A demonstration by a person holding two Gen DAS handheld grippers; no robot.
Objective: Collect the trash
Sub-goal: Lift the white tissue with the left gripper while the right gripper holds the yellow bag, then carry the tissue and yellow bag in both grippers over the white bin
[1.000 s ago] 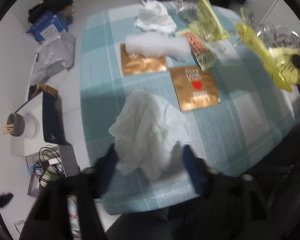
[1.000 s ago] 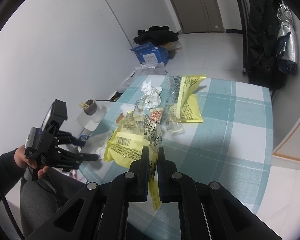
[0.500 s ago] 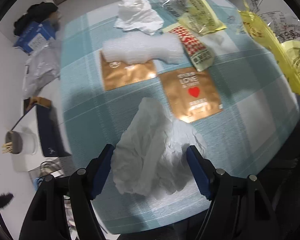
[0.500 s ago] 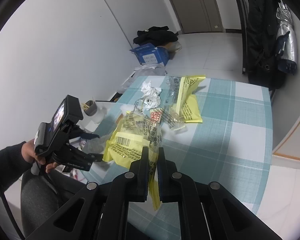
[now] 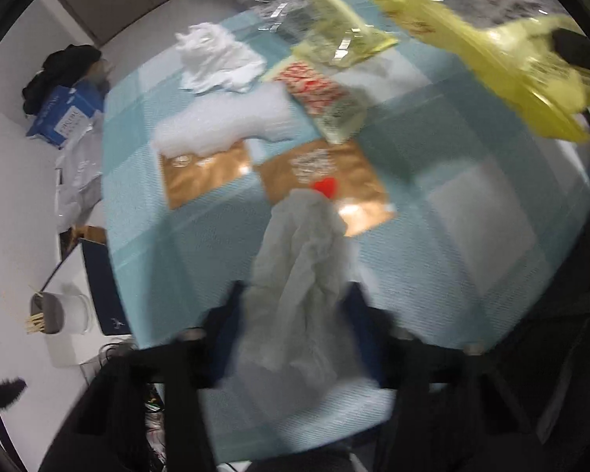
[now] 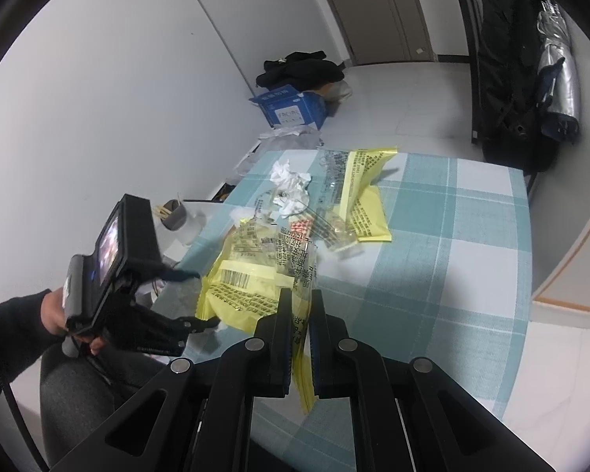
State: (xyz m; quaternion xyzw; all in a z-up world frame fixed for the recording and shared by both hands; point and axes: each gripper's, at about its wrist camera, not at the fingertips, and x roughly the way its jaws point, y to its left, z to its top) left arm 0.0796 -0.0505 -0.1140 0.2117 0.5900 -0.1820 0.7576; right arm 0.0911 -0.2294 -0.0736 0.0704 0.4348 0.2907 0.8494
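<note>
A crumpled white tissue [image 5: 299,275] lies at the near edge of the teal checked table [image 5: 472,236]. My left gripper [image 5: 295,306] is closing its jaws on it, and the blue pads squeeze it into a narrow bunch. My right gripper [image 6: 301,314] is shut on a yellow printed plastic bag [image 6: 247,291], which hangs above the table. On the cloth lie two gold packets [image 5: 204,175] [image 5: 334,181], a white foam strip [image 5: 224,122], another crumpled tissue [image 5: 216,59], a red-patterned wrapper [image 5: 318,90] and a yellow-and-clear bag [image 5: 334,27].
Left of the table stand a cup with wooden sticks [image 5: 47,312] and a dark flat box [image 5: 102,287]. A blue carton [image 5: 65,114] and dark clothes sit on the floor. A black bag [image 6: 507,59] hangs past the far side. A person's hand [image 6: 55,310] holds the left gripper.
The left gripper's fingers have drawn together around the tissue, which went from a wide spread to a narrow bunch. The left view has shifted and blurred. The right gripper and its bag have stayed put.
</note>
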